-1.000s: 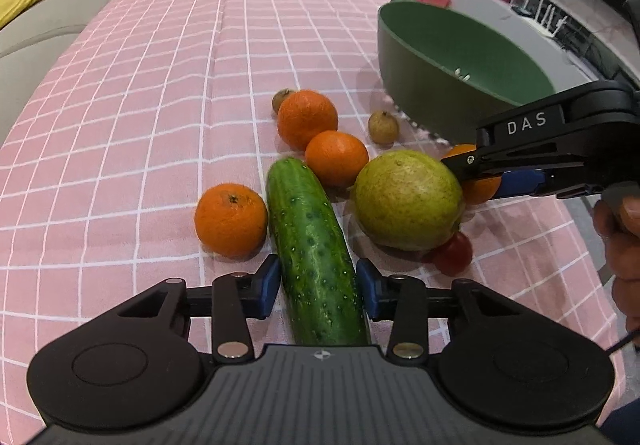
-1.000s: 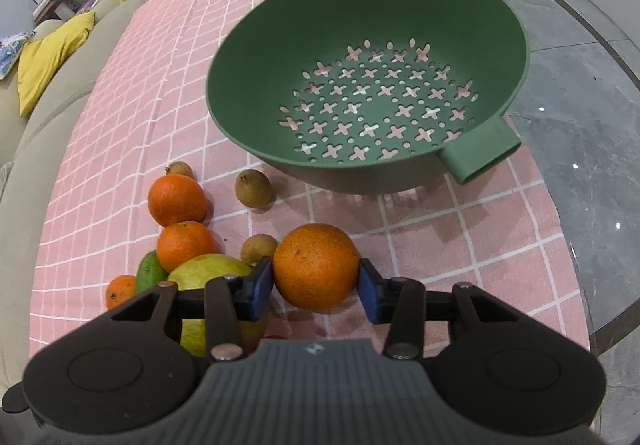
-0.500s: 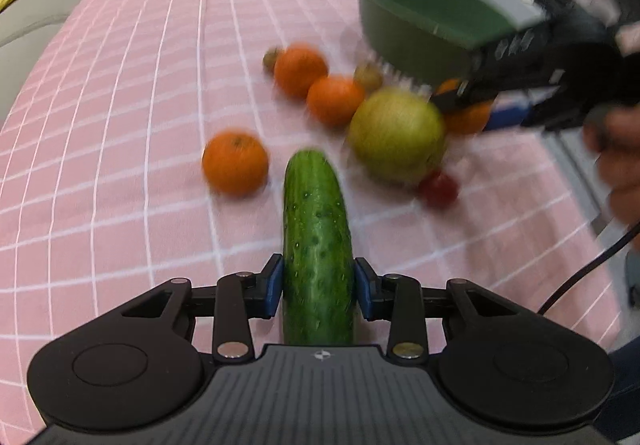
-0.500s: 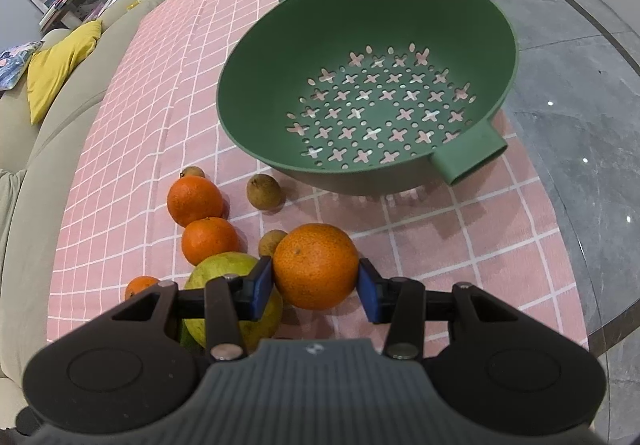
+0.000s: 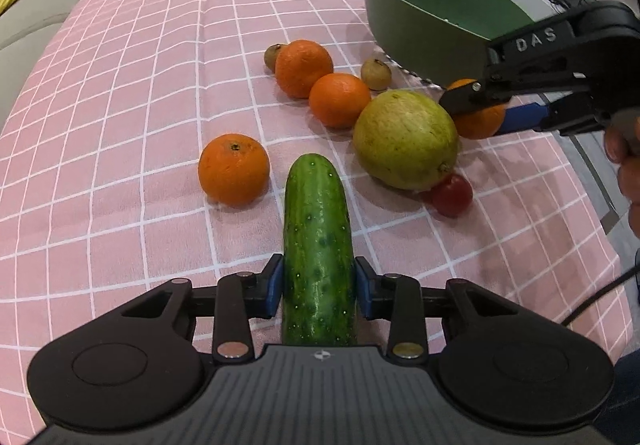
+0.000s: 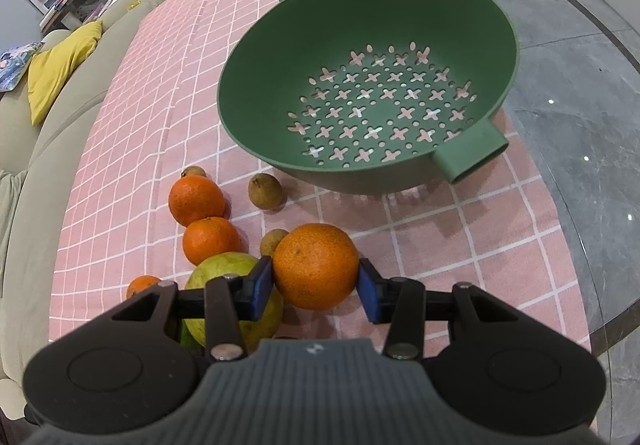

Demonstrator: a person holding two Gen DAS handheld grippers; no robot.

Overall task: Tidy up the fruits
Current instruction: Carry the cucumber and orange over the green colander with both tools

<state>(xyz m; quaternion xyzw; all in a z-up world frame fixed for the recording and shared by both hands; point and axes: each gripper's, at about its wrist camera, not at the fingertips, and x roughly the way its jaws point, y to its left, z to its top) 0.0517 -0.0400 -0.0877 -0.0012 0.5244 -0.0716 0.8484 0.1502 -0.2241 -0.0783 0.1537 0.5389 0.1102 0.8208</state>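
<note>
Fruit lies scattered over the pink checked tablecloth [image 5: 120, 85] near the tabletop's right edge. Nearest, the left gripper [image 5: 319, 287] has its blue pads pressed on both sides of a cucumber [image 5: 318, 245], which points away toward the far end of the tabletop. Just to the cucumber's left sits a lone orange [image 5: 233, 169]; to its right a small red tomato [image 5: 452, 195] touches a big yellow-green fruit [image 5: 405, 141]. Beside that big fruit, toward the right edge, the right gripper [image 6: 316, 285] grips another orange [image 6: 316, 267] between its pads, a person's hand [image 5: 626, 173] behind it. Farther on, two more oranges [image 5: 340, 100] [image 5: 304, 68] sit side by side, with small brown fruits around them: one [image 5: 376, 74] near the strainer, one [image 5: 273, 56] tucked behind the farther orange, and a third [image 6: 273, 241] just beside the gripped orange. Beyond them stands a green strainer bowl [image 6: 260, 93] close to the right edge, its bottom pierced with cross-shaped holes, a stubby handle [image 6: 472, 153] pointing toward the right edge. Past the left edge, a beige sofa [image 6: 24, 149] carries a yellow cushion [image 6: 56, 65].
</note>
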